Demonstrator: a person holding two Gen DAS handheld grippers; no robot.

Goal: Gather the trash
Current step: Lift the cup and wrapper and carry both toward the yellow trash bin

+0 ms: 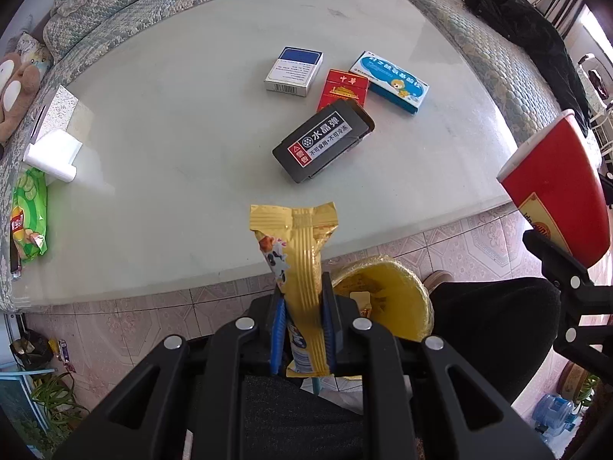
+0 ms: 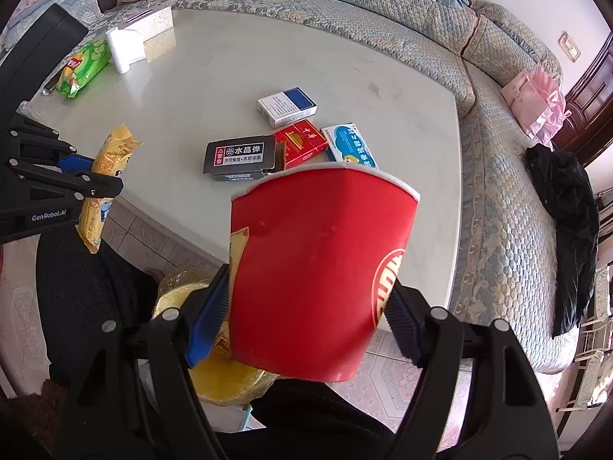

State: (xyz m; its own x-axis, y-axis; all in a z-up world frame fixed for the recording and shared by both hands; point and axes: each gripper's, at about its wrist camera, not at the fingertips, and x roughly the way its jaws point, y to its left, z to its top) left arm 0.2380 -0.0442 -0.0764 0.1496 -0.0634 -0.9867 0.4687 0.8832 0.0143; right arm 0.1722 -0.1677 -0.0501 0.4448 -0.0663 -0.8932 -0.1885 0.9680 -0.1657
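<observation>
My left gripper (image 1: 304, 306) is shut on a yellow snack wrapper (image 1: 302, 253), which sticks up between its blue pads; the same wrapper (image 2: 109, 168) shows at the left of the right wrist view. My right gripper (image 2: 306, 310) is shut on a red paper cup (image 2: 318, 268), also seen at the right edge of the left wrist view as the cup (image 1: 555, 188). Both hang near the table's front edge, over a bin lined with a yellow bag (image 1: 387, 295), partly hidden below the cup as the bag (image 2: 184, 295).
On the pale table (image 1: 172, 115) lie a black box (image 1: 323, 140), a red pack (image 1: 345, 88), a white-and-blue pack (image 1: 293, 71), a blue medicine box (image 1: 390, 80), a green chip bag (image 1: 28, 214) and a white tissue holder (image 1: 53, 153). A sofa (image 2: 498, 191) wraps the table.
</observation>
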